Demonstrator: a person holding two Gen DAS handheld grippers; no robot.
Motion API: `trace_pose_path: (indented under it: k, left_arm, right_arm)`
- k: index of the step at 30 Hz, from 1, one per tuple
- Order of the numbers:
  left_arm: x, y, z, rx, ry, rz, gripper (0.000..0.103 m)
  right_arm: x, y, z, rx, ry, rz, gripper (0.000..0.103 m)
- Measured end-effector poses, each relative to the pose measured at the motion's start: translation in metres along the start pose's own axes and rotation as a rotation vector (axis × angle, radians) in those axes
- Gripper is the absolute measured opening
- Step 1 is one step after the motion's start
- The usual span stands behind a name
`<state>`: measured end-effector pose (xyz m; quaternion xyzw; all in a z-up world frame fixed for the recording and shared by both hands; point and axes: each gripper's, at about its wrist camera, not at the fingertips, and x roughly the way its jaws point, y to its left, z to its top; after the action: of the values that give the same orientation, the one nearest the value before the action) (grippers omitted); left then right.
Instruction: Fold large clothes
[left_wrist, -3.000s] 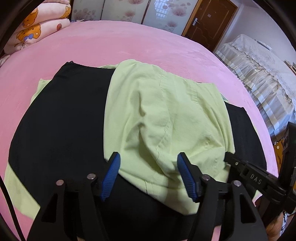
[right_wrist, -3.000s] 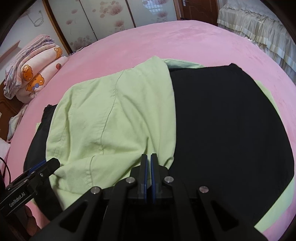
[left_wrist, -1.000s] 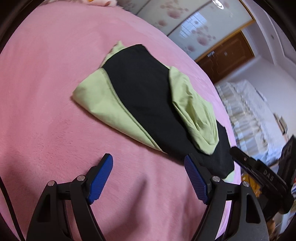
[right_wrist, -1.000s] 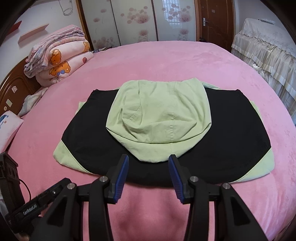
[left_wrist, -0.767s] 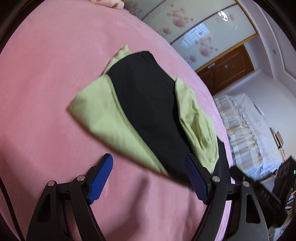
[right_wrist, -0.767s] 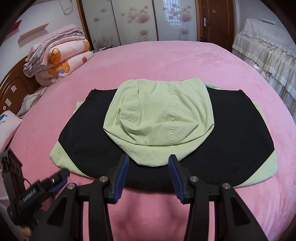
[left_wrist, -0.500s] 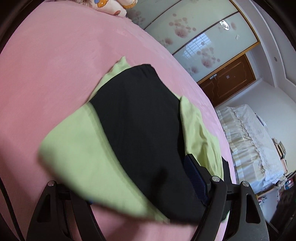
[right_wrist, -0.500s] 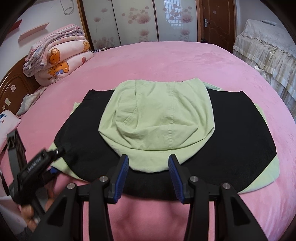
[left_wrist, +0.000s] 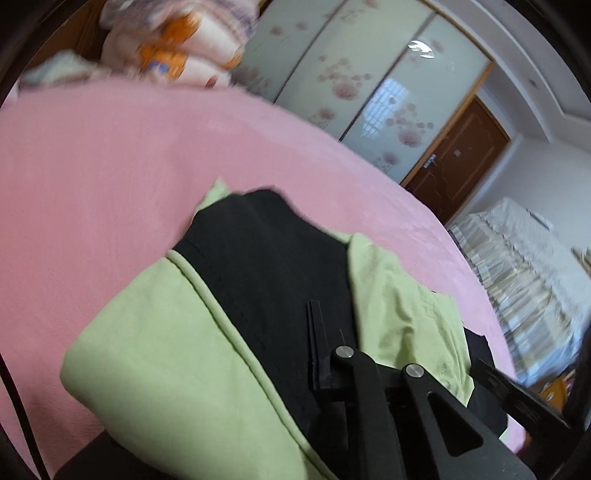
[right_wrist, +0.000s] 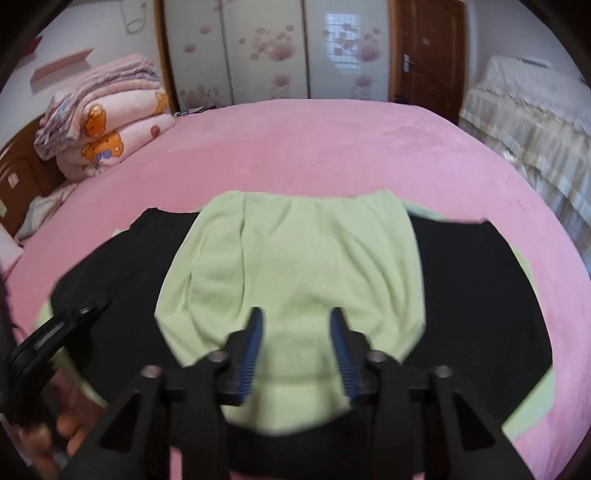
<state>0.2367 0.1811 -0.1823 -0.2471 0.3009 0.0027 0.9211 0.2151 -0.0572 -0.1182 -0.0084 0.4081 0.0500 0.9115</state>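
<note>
A large black and light-green hooded garment (right_wrist: 480, 295) lies spread across the pink bed (right_wrist: 332, 147), its green hood (right_wrist: 295, 258) folded flat on the black back. My right gripper (right_wrist: 297, 347) hovers over the hood's near edge. Its jaws are closing with hood cloth between the blue pads (right_wrist: 255, 343), which stand apart. In the left wrist view my left gripper (left_wrist: 316, 306) is shut on the garment's (left_wrist: 266, 266) left end, and green cloth (left_wrist: 166, 350) drapes over its left side. From the right wrist view the left gripper (right_wrist: 55, 332) shows at the garment's left end, held by a hand (right_wrist: 62, 424).
Folded cartoon-print quilts (right_wrist: 103, 133) are stacked at the bed's far left by a wooden headboard (right_wrist: 18, 177). Flowered wardrobe doors (right_wrist: 273, 51) and a brown door (right_wrist: 424, 51) stand behind. A second bed with a lace cover (right_wrist: 524, 103) is on the right.
My left gripper moved in over the garment's left end and went from wide open to shut. My right gripper moved forward over the hood's edge and its jaws narrowed.
</note>
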Motion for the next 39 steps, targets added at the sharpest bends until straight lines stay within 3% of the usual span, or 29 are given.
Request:
trace_pose_path:
  k: [3, 7, 8, 16, 21, 25, 31, 35, 39]
  left_arm:
    - [-0.015, -0.02, 0.005, 0.078, -0.037, 0.0, 0.006]
    - [-0.03, -0.045, 0.008, 0.172, -0.063, -0.006, 0.005]
    - [-0.03, -0.055, 0.007, 0.2, -0.06, -0.01, 0.005]
    - [-0.036, -0.124, 0.017, 0.345, -0.077, -0.027, 0.005]
    - [-0.037, -0.187, 0.01, 0.471, -0.077, -0.044, 0.005]
    - [-0.035, -0.244, -0.011, 0.545, -0.053, -0.1, 0.005]
    - [-0.011, -0.321, -0.078, 0.679, 0.071, -0.181, 0.006]
    - [0.02, -0.345, -0.142, 0.788, 0.217, -0.186, 0.008]
    - [0.051, -0.341, -0.182, 0.846, 0.371, -0.143, 0.013]
  right_arm:
    - [0.021, 0.01, 0.004, -0.052, 0.013, 0.006, 0.02]
    - [0.063, 0.018, -0.021, -0.099, 0.165, 0.07, 0.016]
    - [0.064, 0.016, -0.025, -0.089, 0.15, 0.078, 0.016]
    - [0.057, -0.022, -0.028, 0.086, 0.196, 0.25, 0.016]
    - [0.022, -0.074, -0.042, 0.239, 0.197, 0.341, 0.016]
    - [-0.018, -0.144, -0.069, 0.38, 0.164, 0.233, 0.016]
    - [-0.071, -0.245, -0.114, 0.58, 0.119, 0.078, 0.016]
    - [-0.089, -0.274, -0.13, 0.591, 0.098, -0.009, 0.016]
    - [-0.09, -0.285, -0.14, 0.598, 0.108, -0.026, 0.016]
